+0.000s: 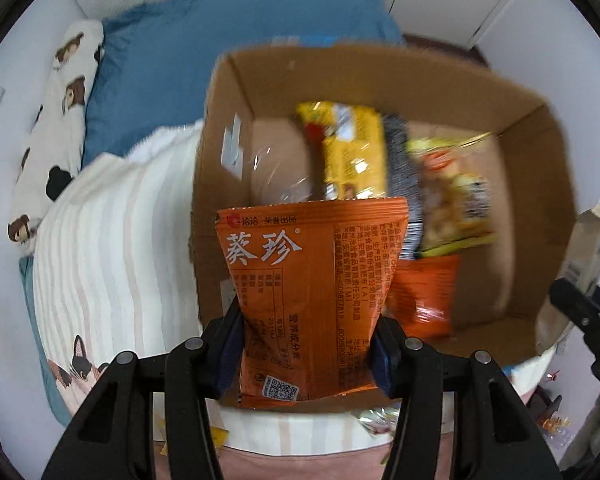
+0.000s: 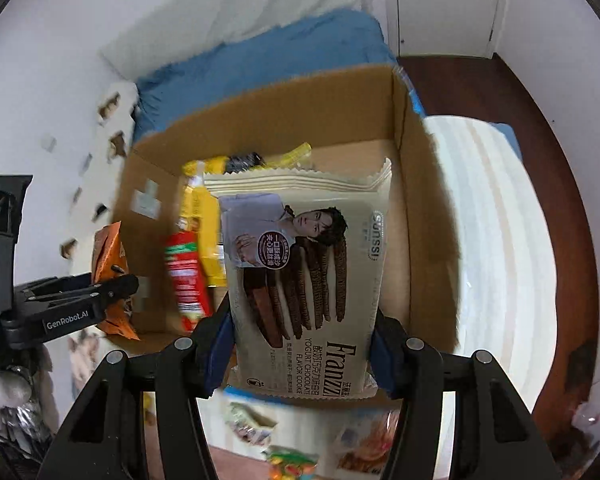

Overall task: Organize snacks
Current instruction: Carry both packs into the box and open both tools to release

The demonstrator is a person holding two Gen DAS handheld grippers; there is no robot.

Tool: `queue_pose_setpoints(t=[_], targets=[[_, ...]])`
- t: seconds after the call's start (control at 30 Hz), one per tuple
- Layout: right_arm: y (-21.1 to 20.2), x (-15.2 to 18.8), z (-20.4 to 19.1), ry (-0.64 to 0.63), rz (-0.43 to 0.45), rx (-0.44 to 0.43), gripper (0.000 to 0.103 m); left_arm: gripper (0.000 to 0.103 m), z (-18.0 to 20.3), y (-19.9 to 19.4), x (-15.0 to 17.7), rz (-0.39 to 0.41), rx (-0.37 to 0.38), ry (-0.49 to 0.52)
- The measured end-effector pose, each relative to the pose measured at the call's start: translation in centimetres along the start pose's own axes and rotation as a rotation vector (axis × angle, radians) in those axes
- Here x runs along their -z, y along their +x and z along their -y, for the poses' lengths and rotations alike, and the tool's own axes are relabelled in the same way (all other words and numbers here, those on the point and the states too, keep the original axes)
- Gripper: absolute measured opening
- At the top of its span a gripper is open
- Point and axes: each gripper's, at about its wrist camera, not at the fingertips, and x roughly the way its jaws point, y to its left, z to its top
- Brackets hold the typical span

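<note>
My left gripper (image 1: 306, 350) is shut on an orange sunflower-seed packet (image 1: 308, 280) and holds it up at the near edge of an open cardboard box (image 1: 228, 92) on the bed. My right gripper (image 2: 302, 354) is shut on a cream Franzzi cookie packet (image 2: 304, 276) and holds it over the same box (image 2: 404, 152). Inside the box lie a yellow packet (image 1: 352, 148), a grey packet (image 1: 402, 168) and another orange packet (image 1: 424, 292). The left gripper with its orange packet (image 2: 110, 256) shows at the left of the right wrist view.
The box rests on a striped cream blanket (image 1: 112, 232) beside a blue pillow (image 1: 204, 52) and a dog-print pillow (image 1: 66, 92). Loose snack packets (image 2: 296, 456) lie on the bed in front of the box. A dark wooden bed frame (image 2: 532, 128) runs on the right.
</note>
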Motion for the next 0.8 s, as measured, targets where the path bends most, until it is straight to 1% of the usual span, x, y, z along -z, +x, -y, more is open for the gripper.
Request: queue_pose_setpoints(t=[0.03,0.17,0.2,0.27,0.3,0.33,0.37,0.4,0.43,0.47,0.5,0.53,0.7,0.8], targets=[[1.1,0.0,-0.2,0.0,-0.013,0.01,0.06,0.05,-0.1,1.1,-0.3,-0.017,-0.014,0.004],[4.4,-0.8,0.0,-0.002,-0.071,0.028,0.06,0.051,0.2,3.0,0.0,-0.064,-0.047,0.009],[5.0,-0.8,0.0,-0.004,-0.084,0.031,0.061,0.051,0.1,3.4,0.1,-0.071,-0.051,0.005],[6.7,-0.9,0.1,-0.008,-0.146,0.037,0.062,0.051,-0.2,4.1,0.3,-0.09,-0.032,-0.018],[7.5,-0.5,0.2,-0.006,-0.181,0.033,0.071,0.052,-0.4,4.5,0.2,-0.093,-0.016,-0.027],[8.0,-0.1,0.4,-0.004,-0.204,0.032,0.083,0.055,-0.6,4.7,0.1,-0.09,-0.001,-0.037],[8.2,0.0,0.3,-0.005,-0.209,0.027,0.083,0.064,-0.8,4.8,0.0,-0.082,0.006,-0.04],[8.3,0.1,0.2,-0.012,-0.212,0.04,0.086,0.07,-0.7,4.5,0.0,-0.07,0.016,-0.038],[8.3,0.2,0.0,-0.016,-0.212,0.045,0.089,0.082,-0.5,4.2,0.0,-0.055,0.024,-0.034],[8.3,0.2,-0.2,-0.017,-0.213,0.046,0.091,0.089,-0.3,4.0,0.0,-0.04,0.037,-0.034],[8.2,0.3,-0.4,-0.022,-0.211,0.045,0.093,0.092,-0.3,3.7,0.0,-0.038,0.04,-0.035],[8.2,0.3,-0.5,-0.022,-0.207,0.053,0.095,0.094,0.0,3.5,0.2,-0.036,0.048,-0.038],[7.1,0.3,-0.7,-0.016,-0.169,0.063,0.096,0.094,-0.1,2.6,0.5,-0.025,0.082,-0.063],[6.5,0.5,-0.8,-0.023,-0.142,0.077,0.096,0.094,0.1,1.1,1.0,-0.015,0.107,-0.081]])
